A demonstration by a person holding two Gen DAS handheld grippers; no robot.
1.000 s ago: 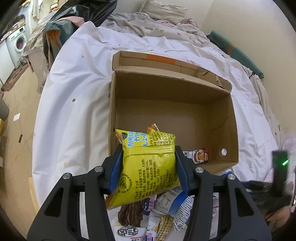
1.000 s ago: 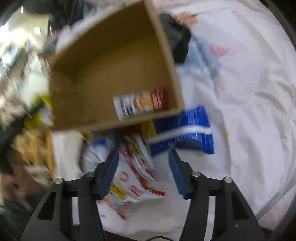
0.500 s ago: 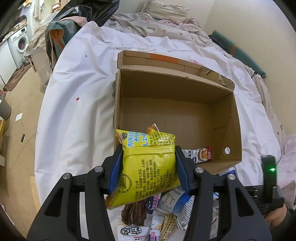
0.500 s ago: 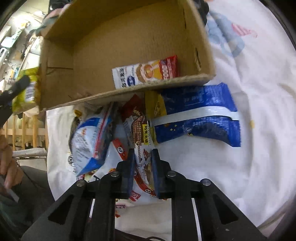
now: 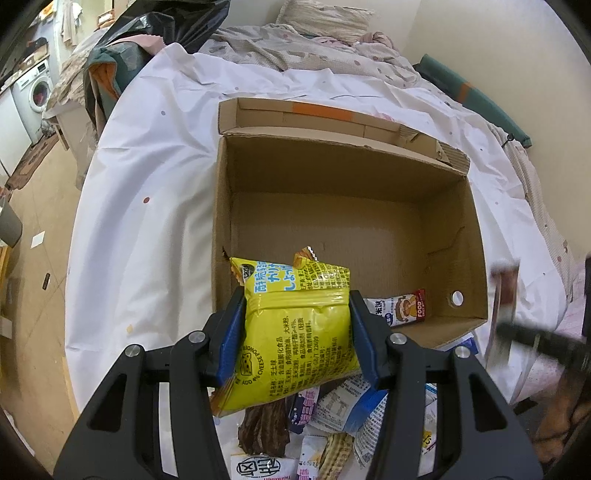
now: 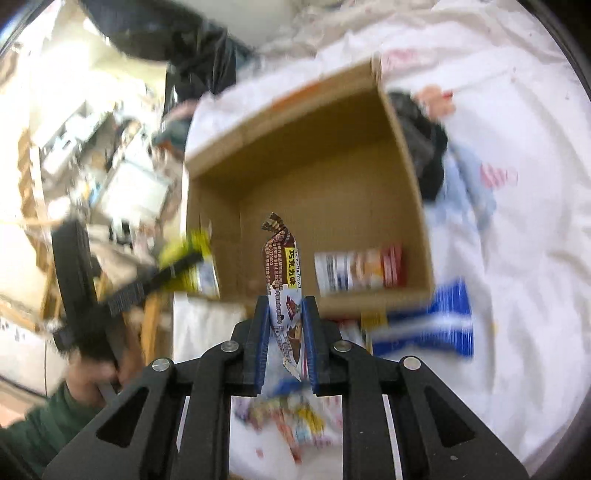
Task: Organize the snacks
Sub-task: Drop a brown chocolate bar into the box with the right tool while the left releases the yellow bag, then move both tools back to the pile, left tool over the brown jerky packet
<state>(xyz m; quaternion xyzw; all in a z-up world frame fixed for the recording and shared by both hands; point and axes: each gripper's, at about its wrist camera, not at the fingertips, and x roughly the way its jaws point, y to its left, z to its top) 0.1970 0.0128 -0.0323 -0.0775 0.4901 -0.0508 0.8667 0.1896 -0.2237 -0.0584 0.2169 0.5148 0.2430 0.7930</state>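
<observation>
My left gripper (image 5: 297, 314) is shut on a yellow cheese snack bag (image 5: 295, 332), held at the near left edge of an open cardboard box (image 5: 332, 177). One white and red snack packet (image 5: 400, 308) lies inside the box at the near right. My right gripper (image 6: 284, 321) is shut on a brown and white chocolate snack packet (image 6: 282, 266), held upright above the box's near edge (image 6: 369, 295). The same packet in the box (image 6: 360, 269) shows in the right wrist view. The left gripper with the yellow bag (image 6: 184, 262) appears blurred at the left.
The box stands on a bed with a white sheet (image 5: 147, 184). A pile of loose snack packets (image 5: 332, 424) lies before the box. A blue snack bag (image 6: 432, 325) lies right of the pile. A black bag (image 5: 166, 22) and bedding (image 5: 314, 40) lie at the far end.
My right gripper has shut on the chocolate packet from the pile and lifted it up toward the box. My left gripper still holds the yellow bag in much the same place.
</observation>
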